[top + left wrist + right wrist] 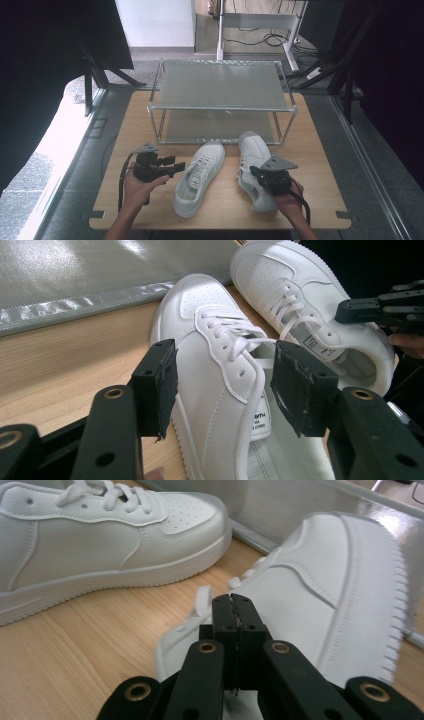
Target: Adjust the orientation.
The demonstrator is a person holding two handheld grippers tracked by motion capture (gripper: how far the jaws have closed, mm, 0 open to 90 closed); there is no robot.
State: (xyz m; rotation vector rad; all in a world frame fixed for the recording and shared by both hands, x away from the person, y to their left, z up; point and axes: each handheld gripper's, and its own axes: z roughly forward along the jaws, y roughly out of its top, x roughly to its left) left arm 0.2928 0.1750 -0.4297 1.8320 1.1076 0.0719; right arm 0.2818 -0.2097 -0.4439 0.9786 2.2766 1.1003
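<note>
Two white lace-up sneakers lie on the wooden table, toes toward a metal rack. My left gripper is open beside the left sneaker. Its pads stand on either side of that shoe's laced side near the collar without pressing on it. My right gripper is shut, jaws flat together, its tips over the right sneaker by the laces and the opening. I see nothing between those jaws. The left gripper view shows the right gripper above that shoe's collar.
A two-shelf metal rack with mesh shelves stands at the back of the table, both shelves bare. Bare wood lies left of my left hand and right of the right sneaker. Black curtains and stands flank the table; cables lie on the floor behind.
</note>
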